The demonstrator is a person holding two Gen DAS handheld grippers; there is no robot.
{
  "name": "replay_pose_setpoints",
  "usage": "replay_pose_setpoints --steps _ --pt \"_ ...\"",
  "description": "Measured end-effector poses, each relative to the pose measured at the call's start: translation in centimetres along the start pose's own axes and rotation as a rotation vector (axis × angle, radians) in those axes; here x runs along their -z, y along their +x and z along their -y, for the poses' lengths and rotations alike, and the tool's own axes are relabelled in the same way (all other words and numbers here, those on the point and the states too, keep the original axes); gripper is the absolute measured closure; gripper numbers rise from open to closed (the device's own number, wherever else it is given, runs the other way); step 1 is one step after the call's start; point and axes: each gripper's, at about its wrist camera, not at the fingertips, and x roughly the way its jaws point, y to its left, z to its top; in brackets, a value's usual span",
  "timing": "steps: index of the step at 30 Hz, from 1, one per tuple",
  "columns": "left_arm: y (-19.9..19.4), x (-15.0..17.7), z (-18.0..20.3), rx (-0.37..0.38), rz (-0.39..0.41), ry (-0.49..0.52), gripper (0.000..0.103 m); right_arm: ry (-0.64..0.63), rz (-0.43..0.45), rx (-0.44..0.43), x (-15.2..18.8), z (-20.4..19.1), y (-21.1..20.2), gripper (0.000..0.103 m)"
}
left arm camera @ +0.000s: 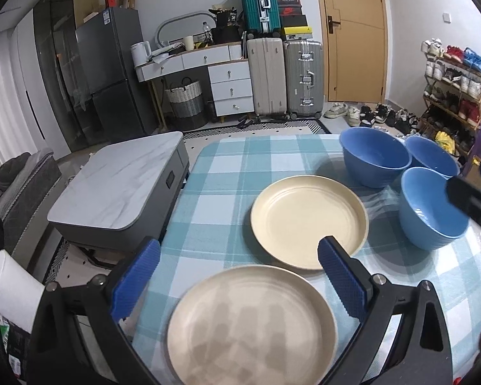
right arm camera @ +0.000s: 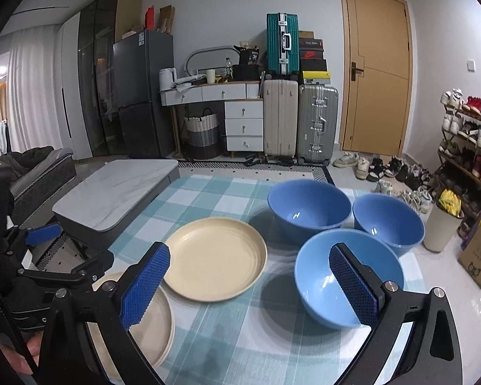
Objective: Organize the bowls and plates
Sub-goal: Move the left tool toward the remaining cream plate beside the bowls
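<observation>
Barely started, by look of it. Left hand-held gripper (left arm camera: 239, 276) agape, empty, lower frame, over near cream round plate stack (left arm camera: 251, 324). Right hand-held gripper (right arm camera: 250, 285) likewise agape, empty. Far cream round plate (right arm camera: 215, 258) mid-frame lies apart; three blue round bowls (right arm camera: 309, 208) right of frame unnested on checked-cloth bench (right arm camera: 208, 199).

Dim indoor light, fisheye-warped edges

Between your left gripper's (left arm camera: 239, 284) spread fingers the near plate (left arm camera: 251, 324) lies flat, open air above it. Just past its fingertips the far plate (left arm camera: 309, 221) lies low too. To its right, 3 bowls (right arm camera: 309, 207) (right arm camera: 388, 221) (right arm camera: 348, 276) cluster tight, no gap between them. Your right gripper (right arm camera: 248, 284) hangs above the nearest bowl. Bare checked tablecloth (left arm camera: 227, 173) runs free ahead-left.
</observation>
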Motion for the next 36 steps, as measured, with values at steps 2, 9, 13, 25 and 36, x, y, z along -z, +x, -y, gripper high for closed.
replay_pose_setpoints --steps 2,9,13,25,36 --pt "0.9 -0.4 -0.3 0.008 -0.022 0.003 0.003 -0.009 0.001 0.002 -0.6 -0.1 0.5 0.002" --pt "4.0 -2.1 -1.4 0.045 -0.079 0.035 0.003 -0.043 -0.007 -0.012 -3.0 -0.7 2.9 0.002" --pt "6.1 -2.9 -2.0 0.042 -0.102 0.053 0.003 -0.053 -0.008 -0.027 -4.4 -1.0 4.5 0.002" --pt "11.2 -3.8 -2.0 0.053 -0.2 0.076 0.003 -0.061 -0.123 -0.073 -5.9 -2.7 12.5 0.002" --pt "17.0 -3.8 0.3 0.086 -0.351 0.196 0.003 -0.047 -0.188 -0.05 -4.6 -2.0 15.7 0.002"
